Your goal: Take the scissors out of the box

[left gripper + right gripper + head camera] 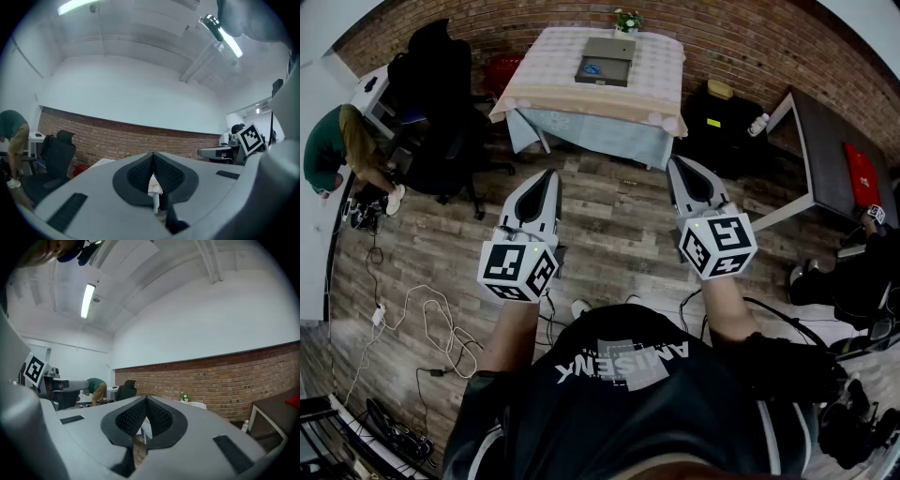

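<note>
Head view is showing the left gripper (549, 176) and right gripper (679, 163) hanging over the floor (609, 211), jaws pressing together, gripping nothing. The box (607, 61) is lying on the table (661, 89) well ahead; scissors too small to tell. A chair (441, 103) is standing beside the table

This looks like an office or lab workroom rather than a home. A brick wall (750, 37) runs along the far side above a wood-plank floor (609, 206), and tube lights (87, 300) hang from a bare ceiling with exposed beams. A black office chair (441, 122) stands near a white desk (370, 94) where a person (333, 150) bends over. A cloth-covered desk (656, 84) stands by the wall, a dark desk (830, 159) to the right, and loose cables (403, 319) trail over the floor.
</note>
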Available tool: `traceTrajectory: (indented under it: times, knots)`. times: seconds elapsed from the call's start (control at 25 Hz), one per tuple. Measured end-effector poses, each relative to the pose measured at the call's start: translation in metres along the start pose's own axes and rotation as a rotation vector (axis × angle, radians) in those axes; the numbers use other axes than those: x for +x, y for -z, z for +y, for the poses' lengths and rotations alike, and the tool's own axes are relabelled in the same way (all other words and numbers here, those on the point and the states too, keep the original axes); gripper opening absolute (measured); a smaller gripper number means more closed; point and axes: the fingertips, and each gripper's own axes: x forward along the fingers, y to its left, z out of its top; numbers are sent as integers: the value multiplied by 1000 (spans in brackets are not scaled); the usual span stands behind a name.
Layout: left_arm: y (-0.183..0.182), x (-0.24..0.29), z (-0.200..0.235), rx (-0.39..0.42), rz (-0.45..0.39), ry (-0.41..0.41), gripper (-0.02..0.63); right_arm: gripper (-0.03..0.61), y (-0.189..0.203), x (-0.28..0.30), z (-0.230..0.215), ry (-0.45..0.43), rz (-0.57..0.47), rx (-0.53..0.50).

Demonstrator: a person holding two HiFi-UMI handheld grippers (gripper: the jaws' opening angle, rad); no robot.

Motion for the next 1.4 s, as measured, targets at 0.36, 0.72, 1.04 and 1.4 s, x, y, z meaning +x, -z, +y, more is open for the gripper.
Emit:
traceTrajectory:
  times: [0.36,0.72,1.04,1.4]
  knots:
    - [2,-6,6,-12,12,-5,14,40,-4,-2,0,27,-5,9]
    - [3,-9,21,-32,7,11,14,41,-5,7,15,36,-8,11]
    - [2,-15,49,-41,9,35,14,41,-11,26,39,54,-6,-4]
    - [5,-32,90,-46,-4,78,14,42,-8,48,77,80,3,-25]
